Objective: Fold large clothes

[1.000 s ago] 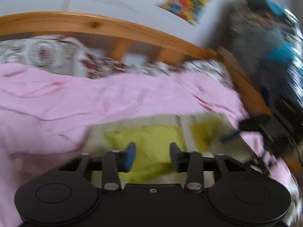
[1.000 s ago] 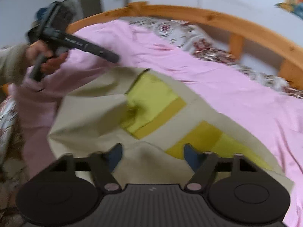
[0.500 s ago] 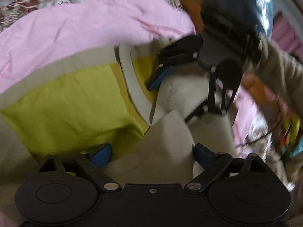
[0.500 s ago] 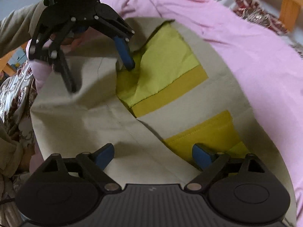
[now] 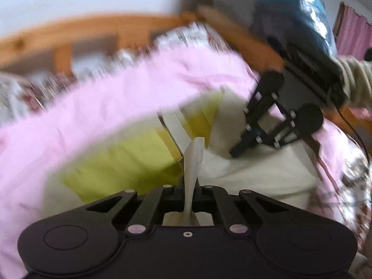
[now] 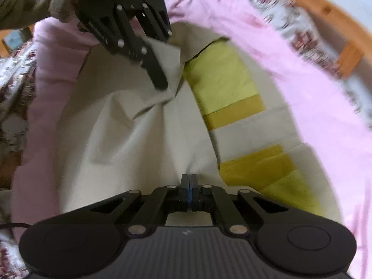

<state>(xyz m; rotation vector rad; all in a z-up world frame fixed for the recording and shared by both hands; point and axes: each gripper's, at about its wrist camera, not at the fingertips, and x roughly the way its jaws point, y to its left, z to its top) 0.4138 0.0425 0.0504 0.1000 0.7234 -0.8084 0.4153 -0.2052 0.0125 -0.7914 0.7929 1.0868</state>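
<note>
A large beige garment with yellow-green panels lies spread on a pink sheet. My left gripper has its jaws closing tight on a fold of the beige cloth, which stands up in a thin ridge between the fingers. In the right wrist view the left gripper holds that fold raised at the garment's far side. My right gripper closes pad to pad on the near beige edge, and the cloth puckers toward its tips. In the left wrist view the right gripper digs into the beige cloth.
The pink sheet covers the bed around the garment. A wooden bed rail curves behind it, with floral bedding at the edges. A person's beige sleeve shows behind the right gripper.
Both grippers went from wide open over the garment to shut on its beige cloth. The left one now has a fold pinched upright; both views have swung.
</note>
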